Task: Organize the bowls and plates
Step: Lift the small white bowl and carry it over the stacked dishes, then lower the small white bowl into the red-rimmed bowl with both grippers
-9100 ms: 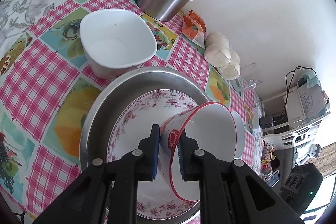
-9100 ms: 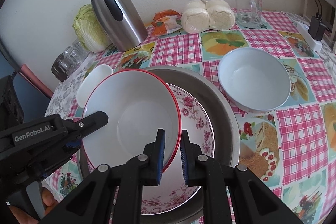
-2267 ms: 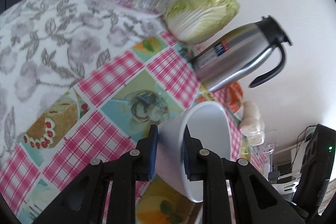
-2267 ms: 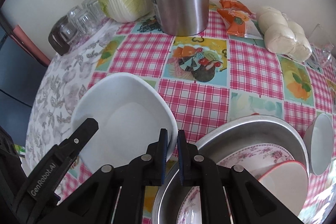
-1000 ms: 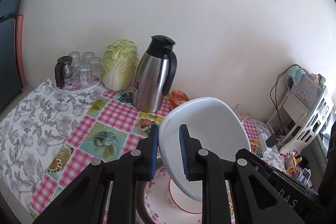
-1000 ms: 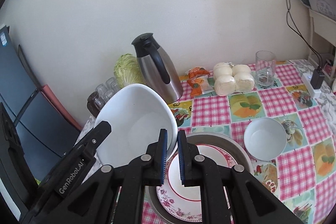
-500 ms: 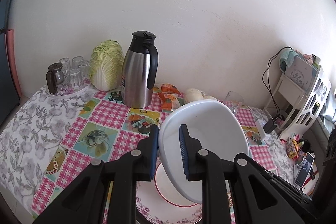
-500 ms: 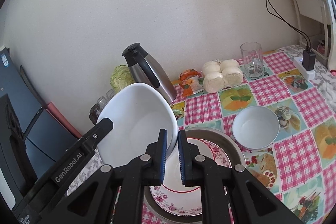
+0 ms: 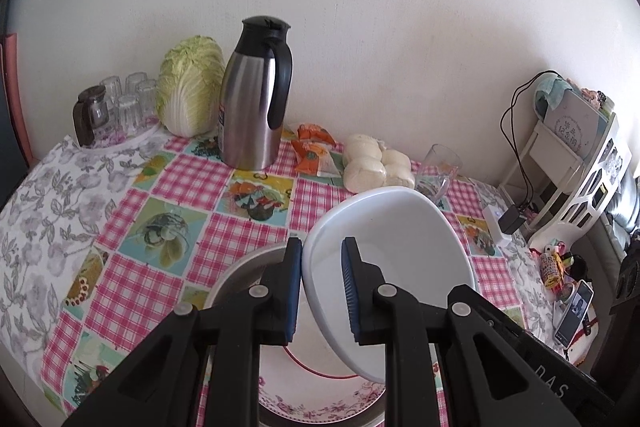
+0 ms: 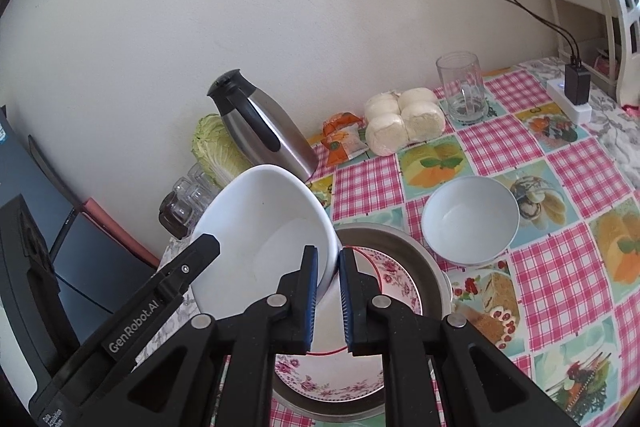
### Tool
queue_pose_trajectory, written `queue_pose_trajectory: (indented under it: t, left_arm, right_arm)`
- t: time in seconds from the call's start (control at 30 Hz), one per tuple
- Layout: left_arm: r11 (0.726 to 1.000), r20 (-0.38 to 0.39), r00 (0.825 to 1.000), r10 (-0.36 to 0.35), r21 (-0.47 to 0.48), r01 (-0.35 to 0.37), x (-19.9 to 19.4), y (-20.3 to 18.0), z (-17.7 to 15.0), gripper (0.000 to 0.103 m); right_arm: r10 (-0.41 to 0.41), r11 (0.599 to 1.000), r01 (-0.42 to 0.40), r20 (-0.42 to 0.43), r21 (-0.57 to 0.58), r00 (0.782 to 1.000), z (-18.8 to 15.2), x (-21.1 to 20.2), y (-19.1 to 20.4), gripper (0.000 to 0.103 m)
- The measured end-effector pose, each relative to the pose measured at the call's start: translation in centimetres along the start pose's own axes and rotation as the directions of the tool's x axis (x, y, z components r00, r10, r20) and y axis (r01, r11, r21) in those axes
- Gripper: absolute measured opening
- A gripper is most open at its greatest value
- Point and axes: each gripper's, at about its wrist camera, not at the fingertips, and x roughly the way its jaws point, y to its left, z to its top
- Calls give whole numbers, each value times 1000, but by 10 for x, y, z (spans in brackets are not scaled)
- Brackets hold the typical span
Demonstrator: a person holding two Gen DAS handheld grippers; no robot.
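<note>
Both claws are clamped narrow on the rim of one large white bowl [image 10: 264, 227]: the right claw [image 10: 328, 291] pinches its near-right edge, and the left claw [image 9: 320, 287] grips the opposite rim, one pad inside and one outside. The bowl hangs tilted, its mouth turned toward the right camera, above a stack made of a red-rimmed bowl [image 10: 374, 269] on a floral plate [image 10: 320, 379] inside a steel basin [image 10: 416, 259] on the counter [image 10: 560, 267]. A smaller white bowl [image 10: 470, 219] sits apart to the right, just beside the basin. The likely step is lowering the big bowl onto the stack. Each grip takes only a thin bite of glazed rim, so uneven motion between the two hands could twist the bowl out of one claw. Set down while tilted, it might strike the red rim, chip it, or skid off the basin edge toward the thermos [image 9: 256, 95] or the glass mug [image 10: 466, 95].
</note>
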Motion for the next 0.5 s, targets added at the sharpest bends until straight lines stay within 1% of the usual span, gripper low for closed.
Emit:
queue_pose_trajectory:
  t: [0.2,0.5]
  left_arm:
    - [1000,-53,998,24,15,-23,15,-3,-7,20]
    - [999,-89,995,38,-4,-39,24,4,-9,20]
  right_arm:
    - [-16,999,18,-57,32,998,-3,14,-11,12]
    - [-16,1000,18,-86,20,996,-6,22,-10,14]
